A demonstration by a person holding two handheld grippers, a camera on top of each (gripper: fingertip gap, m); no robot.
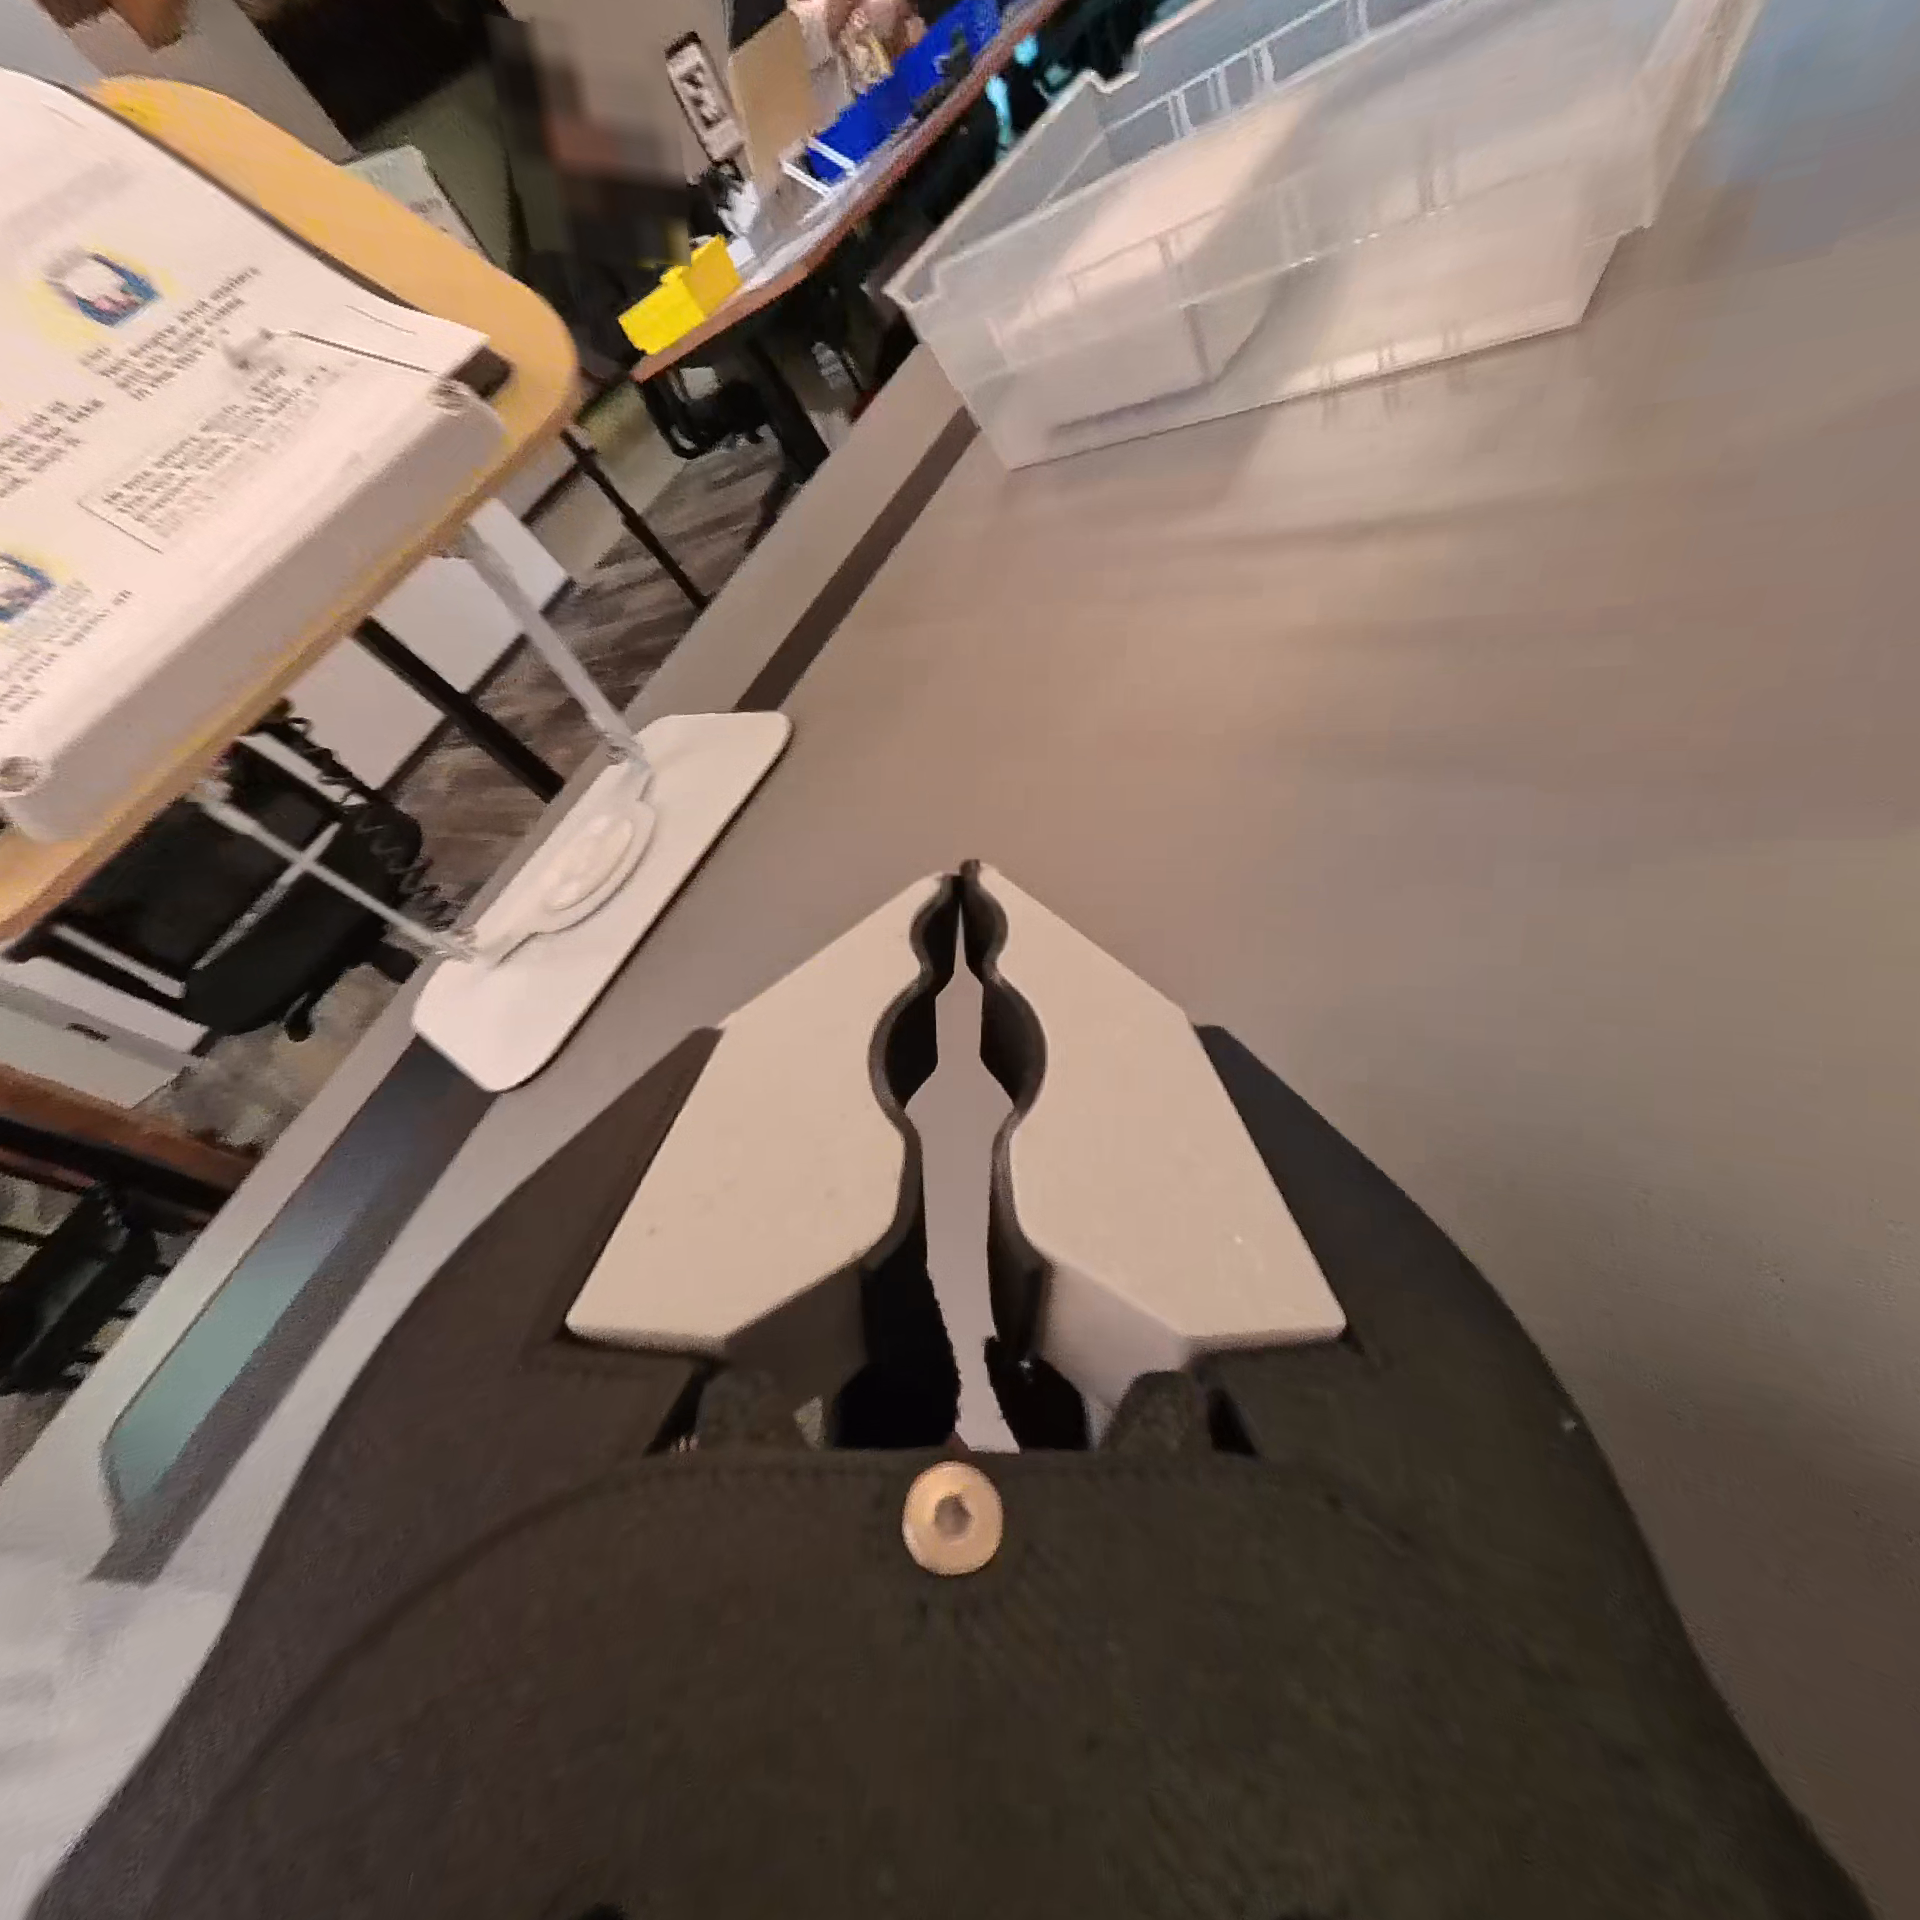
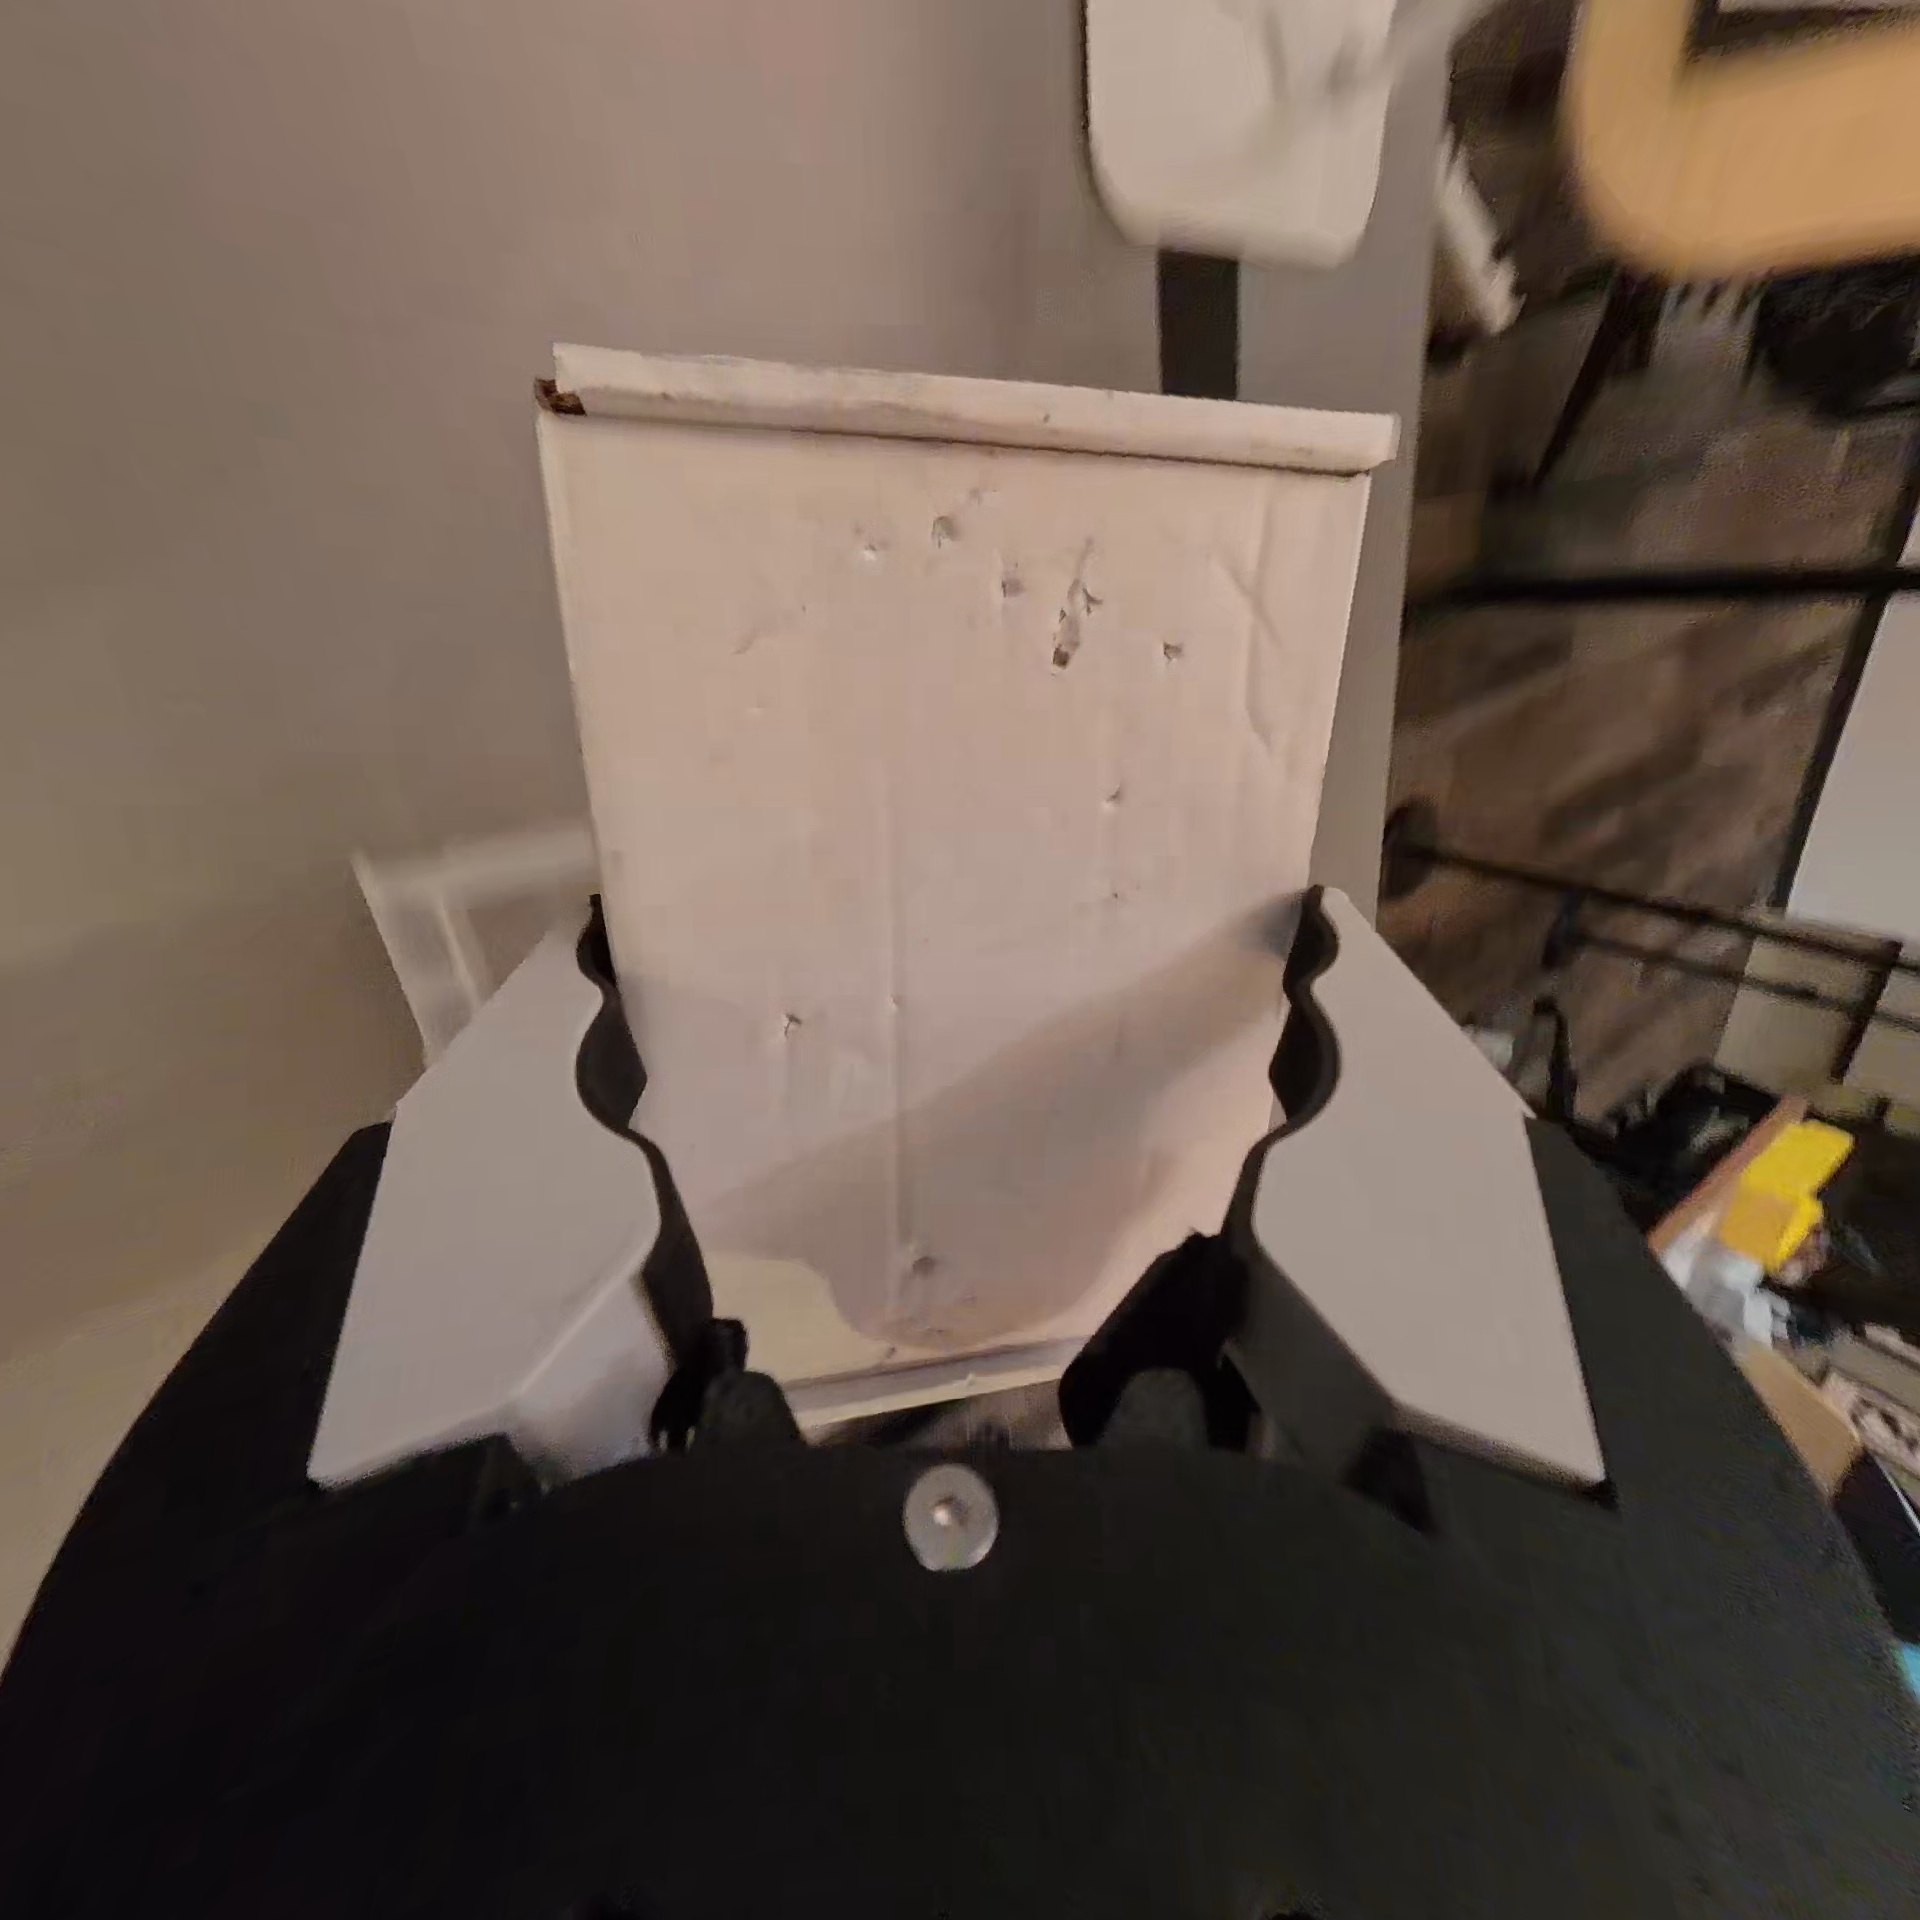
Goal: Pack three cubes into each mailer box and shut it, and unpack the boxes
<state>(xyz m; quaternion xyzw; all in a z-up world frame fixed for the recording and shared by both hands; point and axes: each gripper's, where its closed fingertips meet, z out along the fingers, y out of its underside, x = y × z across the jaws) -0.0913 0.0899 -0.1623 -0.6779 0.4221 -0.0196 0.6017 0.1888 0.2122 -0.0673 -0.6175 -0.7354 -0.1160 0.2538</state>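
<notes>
My right gripper (image 2: 951, 920) is shut on a white mailer box (image 2: 956, 790), its two fingers pressing the box's left and right sides. The box is closed, dented and scuffed on top, and held above the grey table (image 2: 260, 468). My left gripper (image 1: 964, 883) is shut and empty, low over the grey table (image 1: 1351, 779), its fingertips touching. No cubes show in either view.
A clear plastic tray (image 1: 1299, 239) stands at the far right of the table in the left wrist view. A white stand base (image 1: 613, 894) sits at the table's left edge, holding a document board (image 1: 187, 436). Other tables with yellow bins (image 1: 681, 296) lie beyond.
</notes>
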